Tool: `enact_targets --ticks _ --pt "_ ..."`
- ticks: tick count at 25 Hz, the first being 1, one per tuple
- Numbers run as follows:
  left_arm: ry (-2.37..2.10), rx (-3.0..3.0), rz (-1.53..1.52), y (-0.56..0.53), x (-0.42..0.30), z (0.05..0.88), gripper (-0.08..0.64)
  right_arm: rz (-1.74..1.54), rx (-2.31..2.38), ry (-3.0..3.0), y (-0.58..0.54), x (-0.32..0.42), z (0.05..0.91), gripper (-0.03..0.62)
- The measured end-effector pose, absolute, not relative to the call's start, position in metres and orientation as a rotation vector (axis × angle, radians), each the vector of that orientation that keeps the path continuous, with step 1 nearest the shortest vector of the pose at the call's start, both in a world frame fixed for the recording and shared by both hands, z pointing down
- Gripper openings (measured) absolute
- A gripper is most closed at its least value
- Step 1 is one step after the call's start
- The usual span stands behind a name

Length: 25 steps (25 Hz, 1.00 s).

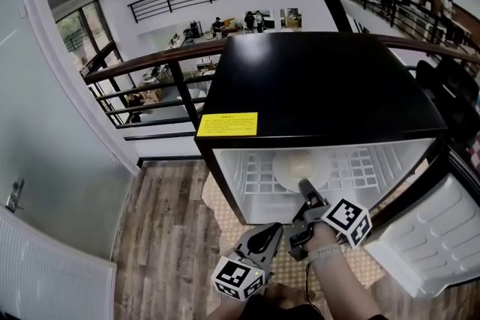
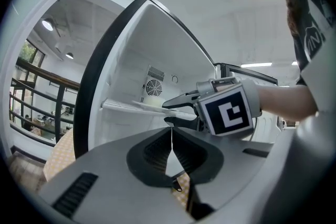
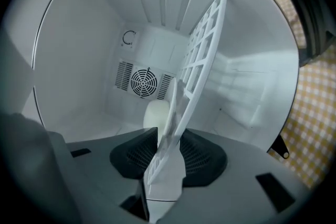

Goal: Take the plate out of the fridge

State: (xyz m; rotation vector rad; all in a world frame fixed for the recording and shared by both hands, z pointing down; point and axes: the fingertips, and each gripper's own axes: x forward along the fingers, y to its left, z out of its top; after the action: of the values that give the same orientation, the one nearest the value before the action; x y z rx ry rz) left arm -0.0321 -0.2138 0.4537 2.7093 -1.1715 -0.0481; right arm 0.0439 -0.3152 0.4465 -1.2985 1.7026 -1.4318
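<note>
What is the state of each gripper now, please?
Left gripper: closed, holding nothing.
Right gripper: closed on the rim of the plate, inside the fridge.

Open fridge (image 1: 315, 86): access from the front only. The door (image 1: 427, 243), swung right, walls off that side of the approach. A shelf (image 1: 360, 165) splits the cavity, and the plate (image 1: 300, 167) fills its middle. The right gripper (image 1: 306, 185) occupies the mid-opening, jaws closed on the plate's near rim. Bare shelf lies either side. The left gripper (image 1: 276, 228) hangs outside, jaws together, leaving the opening's left part free.
</note>
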Motion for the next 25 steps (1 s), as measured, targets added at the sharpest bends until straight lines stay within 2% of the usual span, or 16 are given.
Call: enact_targets --ticks 25 --pt "-1.159 2.73 -0.117 -0.231 -0.02 0.424 0.012 -1.513 -1.139 1.568 -0.288 0.053 0.444 0.092"
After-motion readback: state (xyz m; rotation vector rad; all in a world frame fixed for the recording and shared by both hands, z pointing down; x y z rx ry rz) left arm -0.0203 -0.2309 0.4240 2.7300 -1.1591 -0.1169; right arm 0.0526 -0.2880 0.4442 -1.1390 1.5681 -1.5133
